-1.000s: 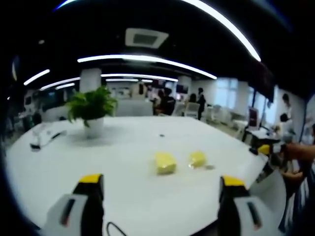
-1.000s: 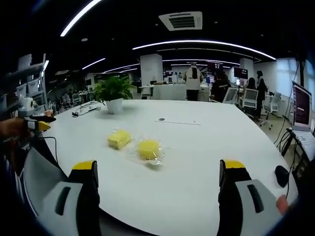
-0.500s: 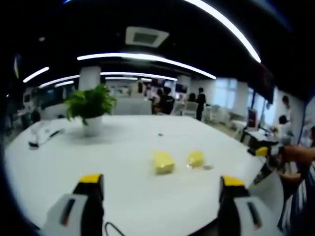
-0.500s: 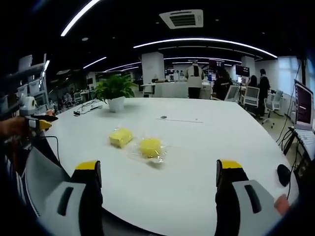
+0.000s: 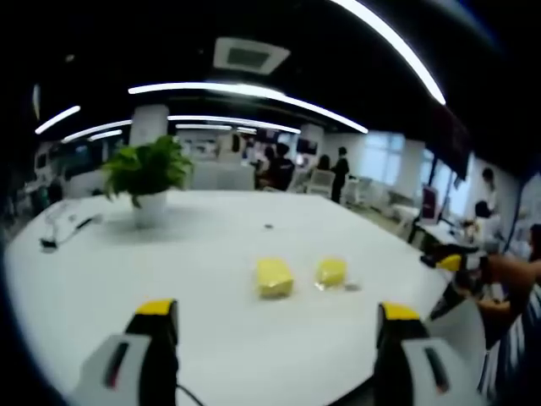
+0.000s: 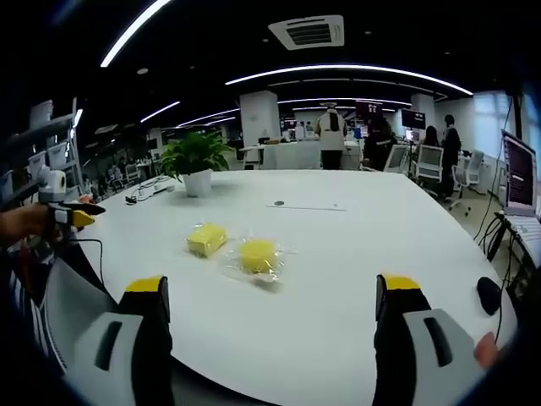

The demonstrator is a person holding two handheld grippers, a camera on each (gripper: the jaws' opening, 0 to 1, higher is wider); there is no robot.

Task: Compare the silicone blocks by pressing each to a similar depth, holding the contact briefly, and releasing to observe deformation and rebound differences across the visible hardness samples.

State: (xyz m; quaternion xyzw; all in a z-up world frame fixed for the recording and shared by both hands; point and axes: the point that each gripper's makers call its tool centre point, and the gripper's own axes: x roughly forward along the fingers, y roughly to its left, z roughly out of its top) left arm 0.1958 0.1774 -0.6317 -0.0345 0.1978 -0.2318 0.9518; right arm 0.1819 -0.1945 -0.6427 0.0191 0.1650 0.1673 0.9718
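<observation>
On the table (image 6: 355, 254), two yellow blocks (image 6: 206, 240) (image 6: 258, 255) lie unpressed, both grippers (image 5: 275, 338) (image 6: 275, 338) held back, jaws apart and empty.

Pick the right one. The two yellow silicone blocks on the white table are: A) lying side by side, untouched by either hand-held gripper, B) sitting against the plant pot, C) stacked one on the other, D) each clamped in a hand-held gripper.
A: the square yellow block and the rounder yellow block lie apart on the white table, well ahead of the open right hand-held gripper and left hand-held gripper.
</observation>
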